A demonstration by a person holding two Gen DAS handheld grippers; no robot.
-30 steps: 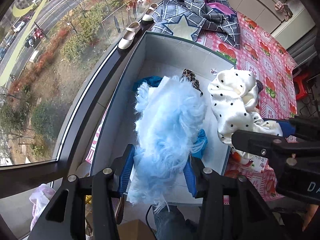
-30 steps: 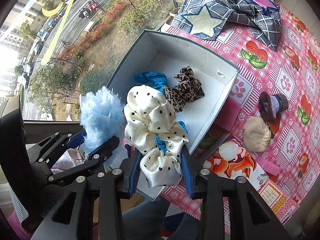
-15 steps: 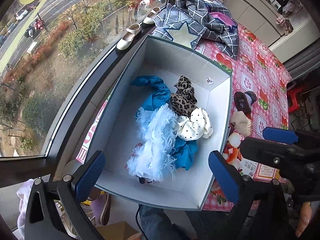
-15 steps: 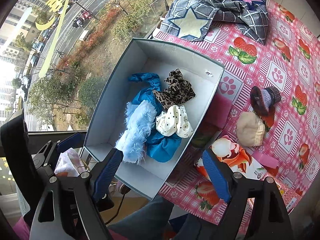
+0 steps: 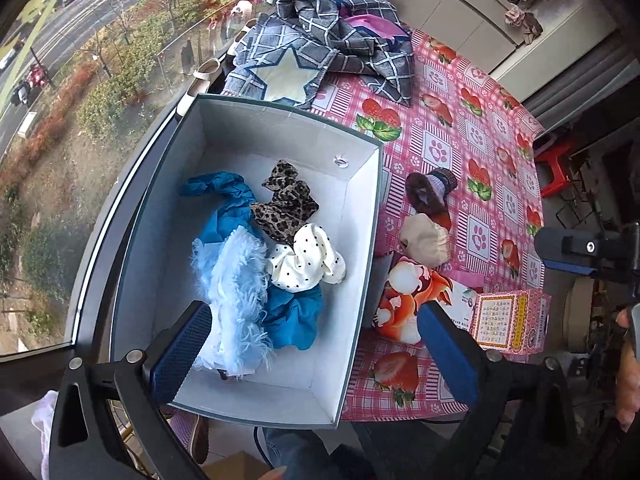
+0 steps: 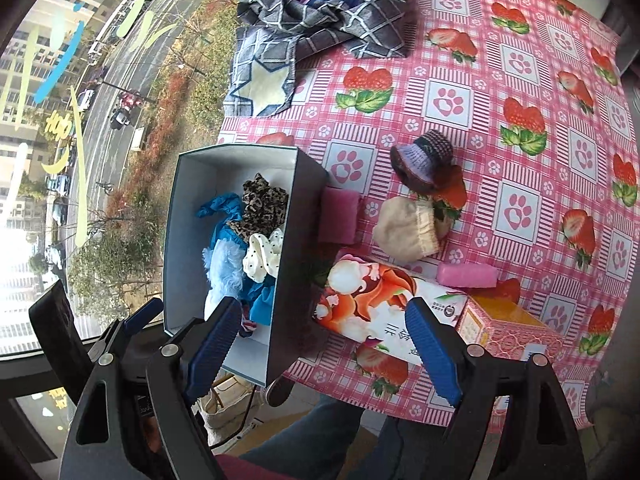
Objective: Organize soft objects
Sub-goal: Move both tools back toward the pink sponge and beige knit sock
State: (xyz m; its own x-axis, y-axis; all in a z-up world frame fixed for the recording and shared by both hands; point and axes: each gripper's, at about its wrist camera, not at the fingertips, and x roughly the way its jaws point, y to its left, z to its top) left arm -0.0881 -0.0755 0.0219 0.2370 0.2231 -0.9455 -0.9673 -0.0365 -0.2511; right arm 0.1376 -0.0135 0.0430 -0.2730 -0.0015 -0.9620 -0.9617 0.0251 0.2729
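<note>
Fluffy blue scrunchie (image 5: 234, 292) and dotted scrunchie (image 5: 306, 260), released a second ago, lie in the box (image 5: 364, 240) at 9 o'clock; left gripper (image 5: 316, 344) fingers spread. Right gripper (image 6: 324, 344) fingers spread too; beige hat (image 6: 408, 232) at 12 awaits on the tabletop (image 6: 520, 80).

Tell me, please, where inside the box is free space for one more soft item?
The box floor is bare at the far end, beyond the leopard scrunchie, and along the window-side wall beside the fluffy blue piece. The middle is crowded.
</note>
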